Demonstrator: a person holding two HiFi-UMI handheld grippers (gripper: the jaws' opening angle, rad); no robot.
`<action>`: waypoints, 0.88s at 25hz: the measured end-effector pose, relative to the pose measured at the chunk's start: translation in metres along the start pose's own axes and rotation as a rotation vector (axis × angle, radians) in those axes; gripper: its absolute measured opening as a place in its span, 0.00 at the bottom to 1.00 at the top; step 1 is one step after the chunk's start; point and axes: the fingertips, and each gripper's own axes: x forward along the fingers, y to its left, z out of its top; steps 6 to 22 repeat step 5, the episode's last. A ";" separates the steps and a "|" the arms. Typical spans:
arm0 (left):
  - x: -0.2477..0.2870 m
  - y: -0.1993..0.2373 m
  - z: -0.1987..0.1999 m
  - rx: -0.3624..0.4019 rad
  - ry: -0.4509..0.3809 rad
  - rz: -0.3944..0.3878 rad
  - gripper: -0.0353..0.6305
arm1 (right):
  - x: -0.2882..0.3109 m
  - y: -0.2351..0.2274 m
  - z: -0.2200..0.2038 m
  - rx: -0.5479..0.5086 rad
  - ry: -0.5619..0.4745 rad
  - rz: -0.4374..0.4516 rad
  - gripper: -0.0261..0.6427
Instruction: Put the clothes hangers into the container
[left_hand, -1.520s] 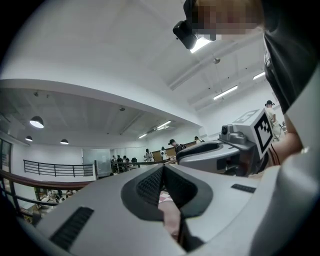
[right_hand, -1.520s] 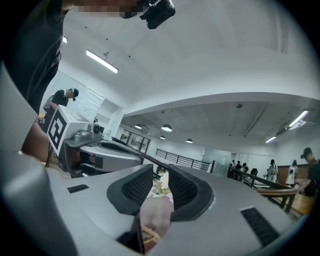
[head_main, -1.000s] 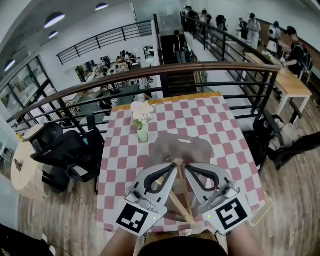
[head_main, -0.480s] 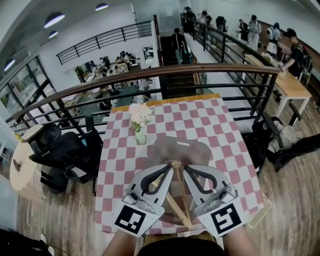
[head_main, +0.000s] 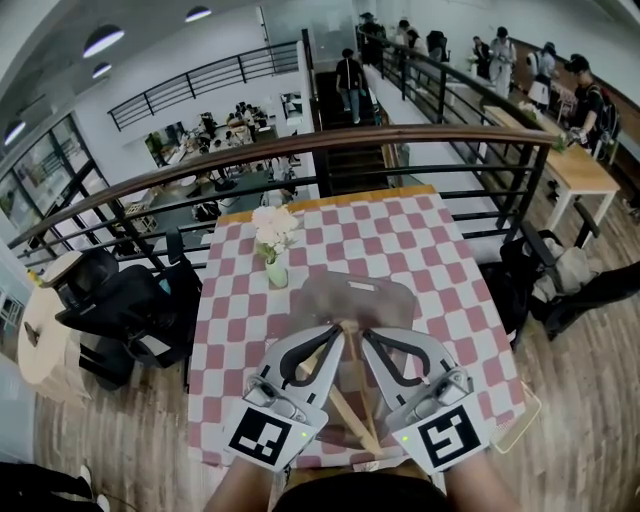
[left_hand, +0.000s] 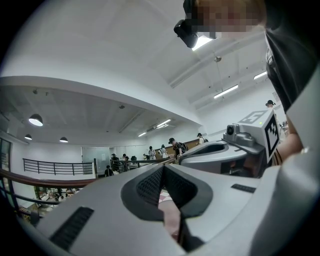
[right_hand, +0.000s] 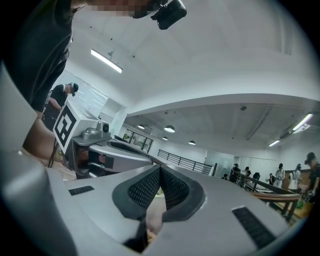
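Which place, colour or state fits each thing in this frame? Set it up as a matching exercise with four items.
Things:
1. flower vase
2. container
3. hanger
4. right hand-held gripper

Descriptions:
A. jaws together
B. translucent grey, in the middle of the table
C. light wood, at the table's near edge
D. on the table's left part, holding white flowers

Pairs: 1-D, 2-B, 3-C, 4-A
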 end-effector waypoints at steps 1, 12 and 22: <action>0.000 0.000 0.000 0.001 0.000 0.000 0.07 | 0.000 0.000 0.000 -0.004 0.003 0.002 0.08; 0.001 -0.001 0.001 -0.002 -0.004 0.001 0.07 | -0.001 0.000 -0.001 -0.009 0.007 0.003 0.08; 0.001 -0.001 0.001 -0.002 -0.004 0.001 0.07 | -0.001 0.000 -0.001 -0.009 0.007 0.003 0.08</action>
